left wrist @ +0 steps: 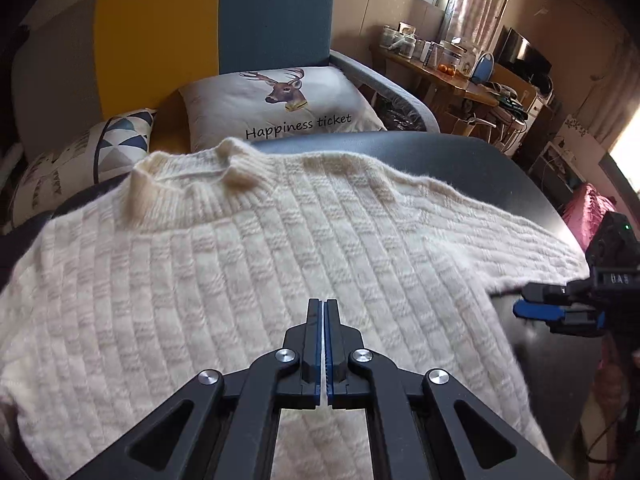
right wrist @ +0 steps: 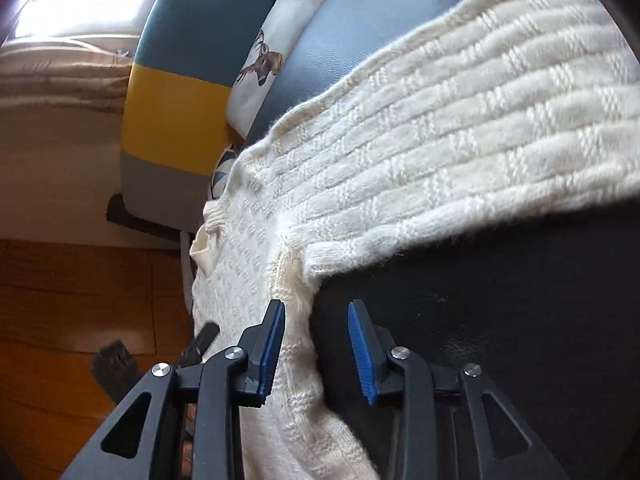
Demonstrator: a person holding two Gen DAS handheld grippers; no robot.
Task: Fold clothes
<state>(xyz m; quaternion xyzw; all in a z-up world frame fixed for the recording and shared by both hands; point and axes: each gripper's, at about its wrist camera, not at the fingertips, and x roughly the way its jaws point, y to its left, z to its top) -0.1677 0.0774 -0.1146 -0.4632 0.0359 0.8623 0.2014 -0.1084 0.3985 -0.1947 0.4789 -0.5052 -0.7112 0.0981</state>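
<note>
Looking along the left gripper [left wrist: 324, 304], we see its jaws pressed together above the cream sweater [left wrist: 248, 264] spread flat on the dark table [left wrist: 460, 160], while the right gripper [right wrist: 316, 312], jaws spread, straddles the sweater's side edge below its sleeve.

The left black two-finger gripper [left wrist: 324, 308] is built of matte black linkage arms with triangular cut-outs, joined by four round silver pivot screws, and its two slim black fingers carry ribbed blue pads on their inner faces. The right black two-finger gripper [right wrist: 316, 316] has the same make: black angular arms with triangular openings, silver screw heads at the joints, and blue ridged pads [right wrist: 360, 354]. Seen from the left wrist, its body at the far right bears a small green light and pale lettering too blurred to read.
</note>
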